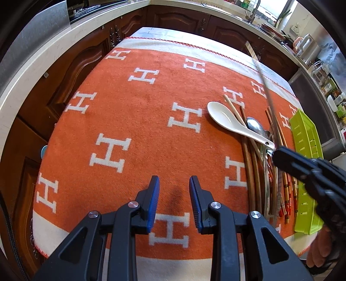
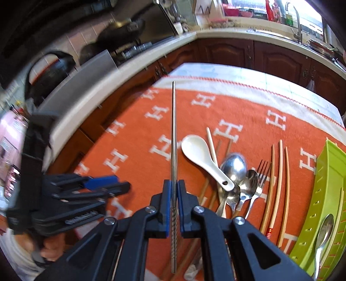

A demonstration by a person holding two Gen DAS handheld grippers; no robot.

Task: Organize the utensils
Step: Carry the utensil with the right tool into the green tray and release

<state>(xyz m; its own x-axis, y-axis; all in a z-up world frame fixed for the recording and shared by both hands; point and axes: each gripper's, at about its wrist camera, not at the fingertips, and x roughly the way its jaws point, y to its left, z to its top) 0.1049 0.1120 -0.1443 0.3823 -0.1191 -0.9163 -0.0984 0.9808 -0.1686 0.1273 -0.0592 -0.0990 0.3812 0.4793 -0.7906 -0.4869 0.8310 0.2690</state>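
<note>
My right gripper (image 2: 174, 183) is shut on a long metal chopstick (image 2: 173, 134) and holds it above the orange cloth, pointing away; it also shows in the left wrist view (image 1: 262, 80), with the right gripper (image 1: 275, 151) at its base. My left gripper (image 1: 174, 179) is open and empty over the cloth; it shows at the left in the right wrist view (image 2: 114, 183). A pile of utensils lies on the cloth: a white ceramic spoon (image 2: 201, 157) (image 1: 227, 120), metal spoons (image 2: 234, 167), a fork (image 2: 260, 179), wooden chopsticks (image 2: 279, 190). A green tray (image 2: 326, 194) (image 1: 305, 155) holds one metal spoon (image 2: 323, 235).
The orange cloth with white H marks (image 1: 140, 121) covers the table. Dark wooden cabinets (image 1: 64, 71) and a pale countertop (image 2: 134, 62) surround the table on the far and left sides. A sink tap (image 2: 297, 19) stands at the far right.
</note>
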